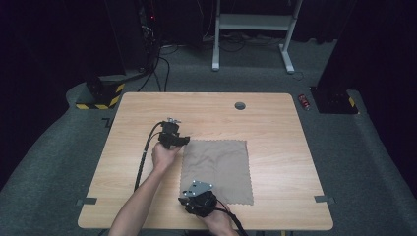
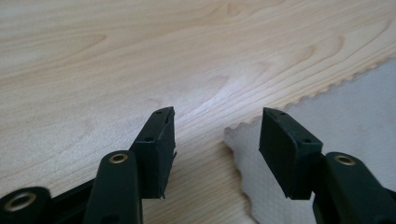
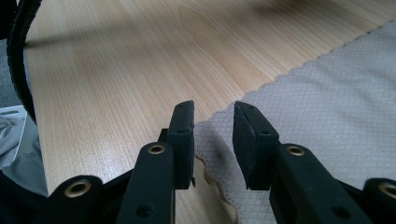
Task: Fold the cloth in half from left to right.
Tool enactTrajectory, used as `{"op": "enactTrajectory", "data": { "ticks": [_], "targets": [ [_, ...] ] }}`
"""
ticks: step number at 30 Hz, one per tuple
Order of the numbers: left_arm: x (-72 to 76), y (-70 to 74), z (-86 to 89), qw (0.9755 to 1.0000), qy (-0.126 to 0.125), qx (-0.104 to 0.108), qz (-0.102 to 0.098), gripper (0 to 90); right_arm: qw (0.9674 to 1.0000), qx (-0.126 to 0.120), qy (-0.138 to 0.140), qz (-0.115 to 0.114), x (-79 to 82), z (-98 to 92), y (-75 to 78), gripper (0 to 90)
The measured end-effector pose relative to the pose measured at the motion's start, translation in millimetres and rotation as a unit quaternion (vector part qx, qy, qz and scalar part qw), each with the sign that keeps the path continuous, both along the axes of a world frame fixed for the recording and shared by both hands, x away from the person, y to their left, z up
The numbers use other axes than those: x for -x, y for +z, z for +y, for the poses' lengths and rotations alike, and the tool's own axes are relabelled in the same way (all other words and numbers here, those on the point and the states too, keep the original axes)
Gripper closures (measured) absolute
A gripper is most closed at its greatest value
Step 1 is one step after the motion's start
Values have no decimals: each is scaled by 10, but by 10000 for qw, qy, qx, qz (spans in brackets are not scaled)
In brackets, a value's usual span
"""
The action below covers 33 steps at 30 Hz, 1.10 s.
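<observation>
A grey-brown cloth (image 1: pixel 216 169) with scalloped edges lies flat on the wooden table (image 1: pixel 275 118). My left gripper (image 1: pixel 180 141) is at the cloth's far left corner. In the left gripper view that gripper (image 2: pixel 219 122) is open, its jaws set wide on either side of the cloth's corner (image 2: pixel 355 116), which lies low between them. My right gripper (image 1: pixel 189 195) is at the cloth's near left corner. The right gripper view shows this gripper (image 3: pixel 214 113) open with a narrower gap, just over the edge of the cloth (image 3: pixel 327 93); the pads do not press on it.
A small round hole (image 1: pixel 239 105) sits near the table's far edge. Black cables trail from both grippers over the table's left and near sides. Beyond the table are a white desk frame (image 1: pixel 251 29) and a dark carpet floor.
</observation>
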<state>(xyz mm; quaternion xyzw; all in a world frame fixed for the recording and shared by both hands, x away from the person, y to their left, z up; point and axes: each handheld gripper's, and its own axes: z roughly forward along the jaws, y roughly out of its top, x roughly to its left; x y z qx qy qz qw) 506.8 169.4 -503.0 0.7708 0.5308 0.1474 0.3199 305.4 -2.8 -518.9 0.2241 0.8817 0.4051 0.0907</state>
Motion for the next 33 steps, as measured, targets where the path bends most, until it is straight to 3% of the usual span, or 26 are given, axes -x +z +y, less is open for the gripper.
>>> {"op": "enactTrajectory", "data": {
  "ticks": [7, 13, 19, 24, 33],
  "targets": [
    [-31, -26, 8, 10000, 38, 15, -80, 495, 9999, 67, 69, -32, 18, 59, -6, 676],
    [-54, -72, 6, 10000, 9, 8, -25, 533, 9995, 286, 121, -74, 32, 98, -38, 686],
    [-58, -61, -80, 9997, -173, -171, -33, 567, 9994, 314, 71, -114, 43, 100, -38, 730],
    [-36, -58, -166, 9986, -363, -377, -112, 658, 9990, 392, 91, -218, 58, 109, -36, 777],
    [-31, -43, -169, 9979, -570, -305, 21, 883, 9984, 458, 45, -323, 54, 102, -35, 885]
  ]
}}
